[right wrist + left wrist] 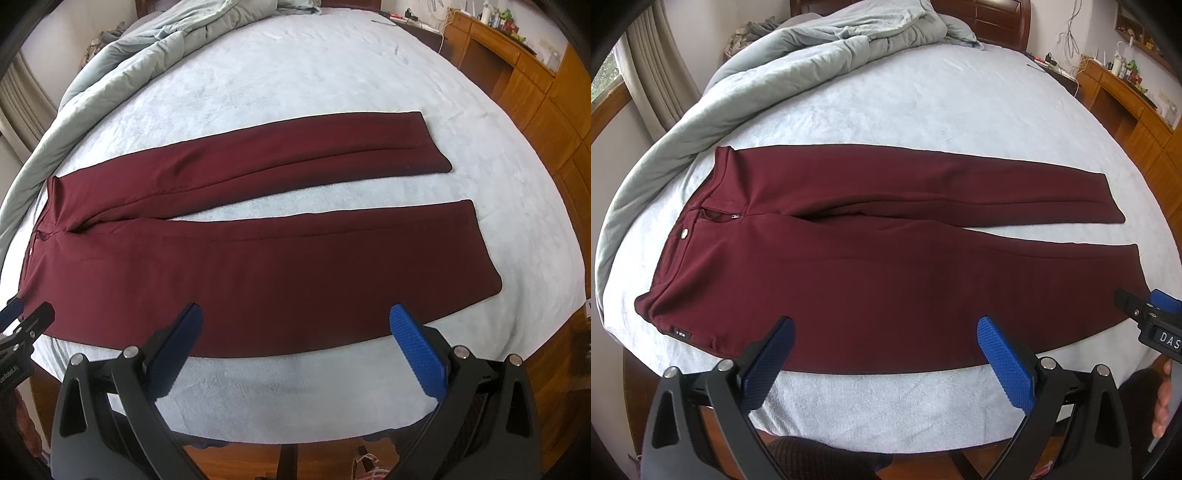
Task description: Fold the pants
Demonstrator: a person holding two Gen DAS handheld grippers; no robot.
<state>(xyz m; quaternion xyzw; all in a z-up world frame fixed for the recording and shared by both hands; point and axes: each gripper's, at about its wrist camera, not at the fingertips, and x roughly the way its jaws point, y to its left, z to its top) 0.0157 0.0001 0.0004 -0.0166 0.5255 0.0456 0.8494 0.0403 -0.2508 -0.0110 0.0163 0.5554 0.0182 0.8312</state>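
The maroon pants (pixel 849 258) lie flat and unfolded on the bed (pixel 923 103), legs apart, waistband nearest the rumpled grey quilt (pixel 746 81). The left tool (pixel 885 334) hangs above the pants' near edge, fingers spread, gripping nothing. The right tool (pixel 295 321) hangs above the same edge, fingers likewise spread.

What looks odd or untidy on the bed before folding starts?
The pants lie flat, but their fly is open at the waistband. The grey comforter is bunched up along the far left of the bed. Nothing looks spilled or damaged.
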